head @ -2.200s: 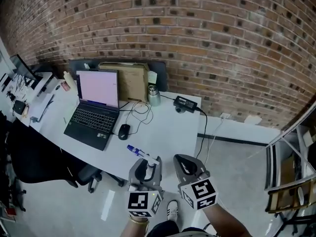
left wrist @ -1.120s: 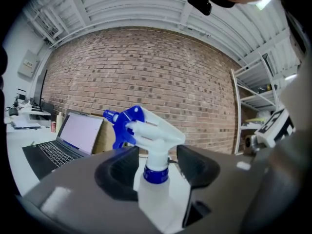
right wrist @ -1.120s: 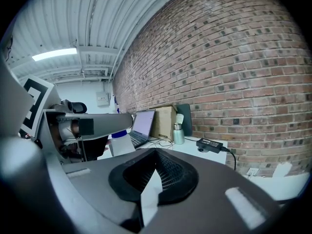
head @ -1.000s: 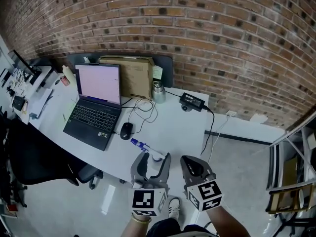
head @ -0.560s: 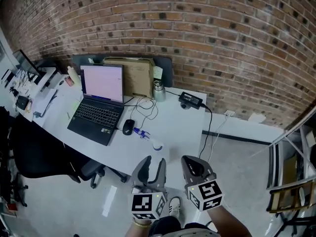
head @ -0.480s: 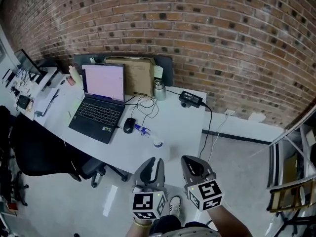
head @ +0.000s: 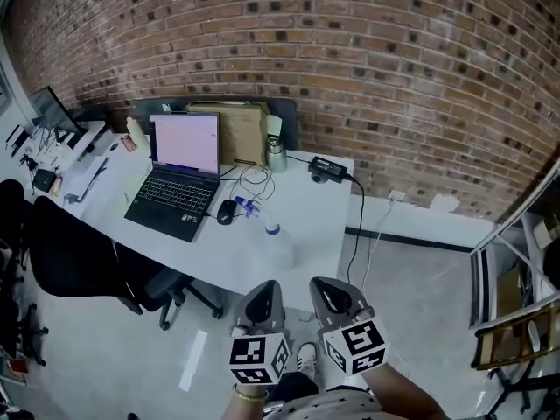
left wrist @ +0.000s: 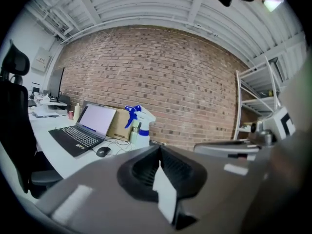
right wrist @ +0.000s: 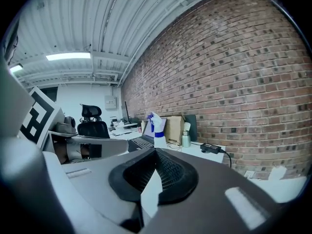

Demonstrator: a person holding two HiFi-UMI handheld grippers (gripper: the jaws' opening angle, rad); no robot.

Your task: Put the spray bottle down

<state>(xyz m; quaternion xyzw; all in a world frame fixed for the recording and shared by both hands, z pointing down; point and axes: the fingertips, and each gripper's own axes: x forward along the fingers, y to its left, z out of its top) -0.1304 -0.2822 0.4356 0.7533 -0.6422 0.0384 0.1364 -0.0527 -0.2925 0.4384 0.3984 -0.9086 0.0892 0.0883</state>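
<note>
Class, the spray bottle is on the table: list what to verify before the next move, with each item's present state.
1. The spray bottle stands upright on the table: ok.
2. The left hand-held gripper holds nothing; its jaws have just been closing, with nothing between them: ok.
3. The right hand-held gripper is shut and empty: ok.
4. Both hang off the table, touching nothing: ok.
5. Bottle apart from the laptop: ok.
6. Liquid left in the bottle: cannot tell.
</note>
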